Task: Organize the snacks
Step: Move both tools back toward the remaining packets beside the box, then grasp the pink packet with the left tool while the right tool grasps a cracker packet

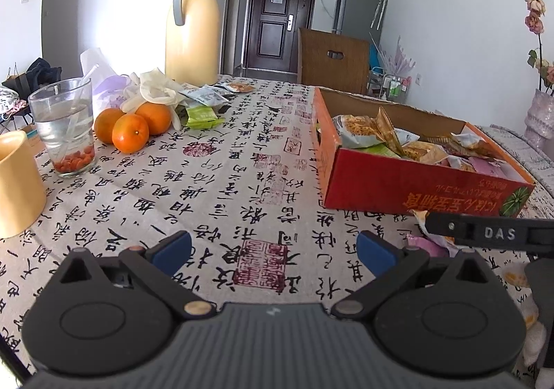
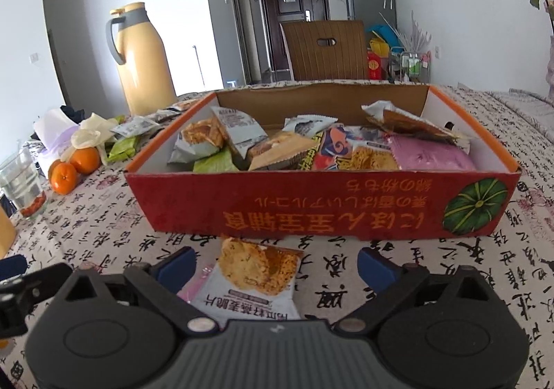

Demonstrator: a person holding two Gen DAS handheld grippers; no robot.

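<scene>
A red cardboard box (image 2: pixel 311 212) holds several snack packets (image 2: pixel 277 146); it also shows at the right of the left wrist view (image 1: pixel 408 188). My right gripper (image 2: pixel 275 266) is open over a white cracker packet (image 2: pixel 252 278) lying on the cloth just in front of the box, with a pink packet (image 2: pixel 194 285) under it. My left gripper (image 1: pixel 273 250) is open and empty above bare tablecloth, left of the box. Part of the right gripper (image 1: pixel 484 233) shows at the left view's right edge, over the packets (image 1: pixel 429 243). More loose packets (image 1: pixel 204 101) lie at the far side of the table.
Three oranges (image 1: pixel 133 127), a glass of water with red berries (image 1: pixel 67 132), a yellow cup (image 1: pixel 17 184), white gloves (image 1: pixel 155 87) and a tall yellow thermos (image 1: pixel 192 25) stand at the left. A wooden chair (image 1: pixel 332 60) stands beyond the table.
</scene>
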